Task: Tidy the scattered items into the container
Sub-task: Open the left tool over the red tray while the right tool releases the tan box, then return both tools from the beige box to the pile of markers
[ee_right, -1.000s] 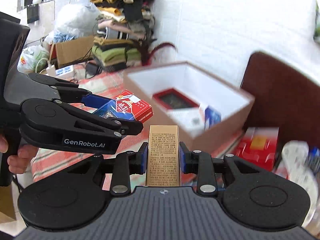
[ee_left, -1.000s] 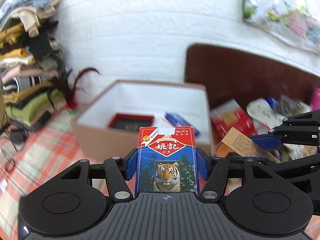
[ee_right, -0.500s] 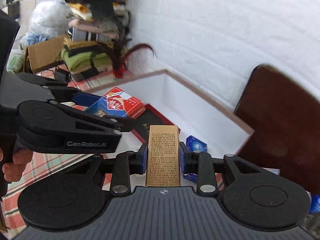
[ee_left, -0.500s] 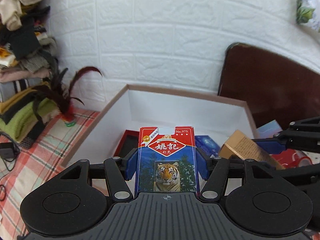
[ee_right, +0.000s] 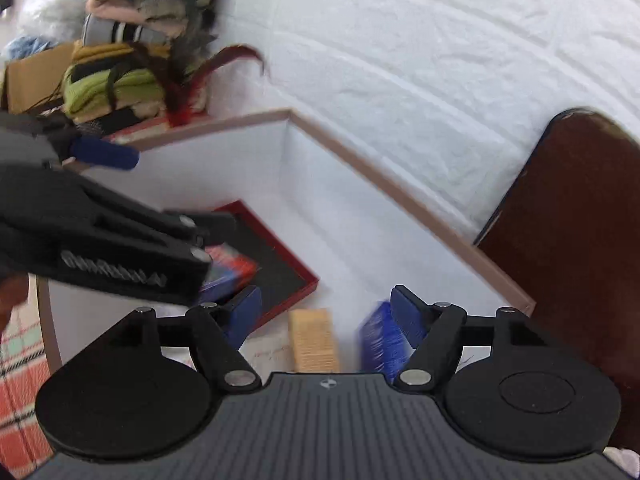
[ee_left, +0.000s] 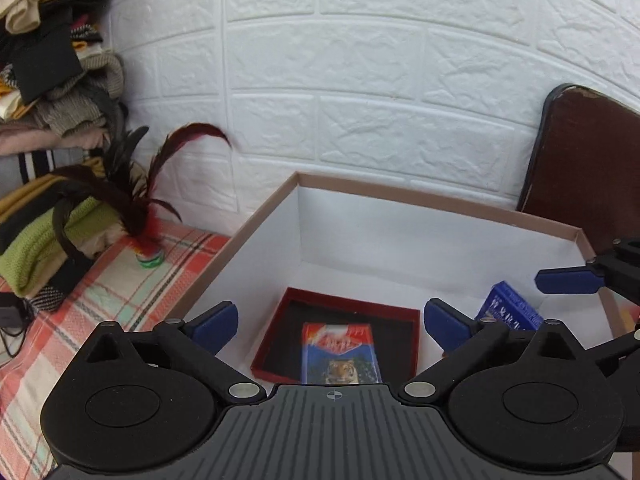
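Observation:
My left gripper (ee_left: 330,326) hangs over the white-lined cardboard box (ee_left: 400,195), its jaws opening wide with nothing pressed between them. Below it the tiger card pack (ee_left: 340,354) sits free over the red tray (ee_left: 400,316) on the box floor. My right gripper (ee_right: 326,312) is also over the box (ee_right: 400,196), jaws opening. The gold carton (ee_right: 314,340) is blurred beneath it, clear of both pads. A blue pack (ee_right: 380,344) stands on the box floor to the right. The left gripper (ee_right: 100,240) shows at the left of the right wrist view.
A feather shuttlecock (ee_left: 148,256) stands on the plaid cloth (ee_left: 80,320) left of the box. Folded clothes (ee_left: 48,120) are stacked at far left. A dark brown chair back (ee_left: 592,168) rises behind the box's right end, against the white brick wall (ee_left: 360,80).
Both grippers moved forward over the box and their jaws spread. The tiger card pack and the gold carton left the pads and dropped into the box.

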{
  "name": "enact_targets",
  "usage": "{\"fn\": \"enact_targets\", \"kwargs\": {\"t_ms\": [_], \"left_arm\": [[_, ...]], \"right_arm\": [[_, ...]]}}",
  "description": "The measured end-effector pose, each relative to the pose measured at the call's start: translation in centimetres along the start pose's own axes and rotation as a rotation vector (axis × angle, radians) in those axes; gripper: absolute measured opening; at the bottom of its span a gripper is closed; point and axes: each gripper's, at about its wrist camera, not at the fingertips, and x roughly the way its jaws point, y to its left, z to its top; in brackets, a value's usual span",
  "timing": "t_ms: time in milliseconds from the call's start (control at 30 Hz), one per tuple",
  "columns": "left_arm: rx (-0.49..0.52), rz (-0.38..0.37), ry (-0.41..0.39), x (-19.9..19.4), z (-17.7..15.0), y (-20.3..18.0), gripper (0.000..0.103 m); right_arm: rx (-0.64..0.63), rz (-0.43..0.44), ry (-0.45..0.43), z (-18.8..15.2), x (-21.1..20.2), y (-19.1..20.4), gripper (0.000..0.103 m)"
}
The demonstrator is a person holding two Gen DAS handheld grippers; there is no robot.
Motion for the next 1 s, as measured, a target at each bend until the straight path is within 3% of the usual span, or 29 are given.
{"fn": "enact_targets", "kwargs": {"t_ms": [133,233,433,733,1000], "left_arm": [[0.002,-0.009,0.030,0.4,-0.1,0.0,0.103],[0.025,-0.011,0.035,0.4,-0.2,-0.5,0.103],[0.052,-0.027,0.024,-1.3,-0.3,-2.0,0.103],[0.079,-0.057,-0.023,-6.7,-0.8,-4.8,0.103],[0.130,-0.084,-0.053,-12.2,-3.3,-8.3,0.103]], "right_arm": [[0.018,0.024,0.014,-0.4,0.3,-0.4,0.078],[0.028,0.045,0.006,-0.6,-0.1,-0.5,0.088],[0.023,0.046,-0.022,-0.9,-2.2,-0.6,0.096],[0.009,0.056,-0.087,-2.4,-8.0,-0.6,0.098],[-0.021,0.034,-0.118,-5.8,-14.3,0.4,0.100]]}}
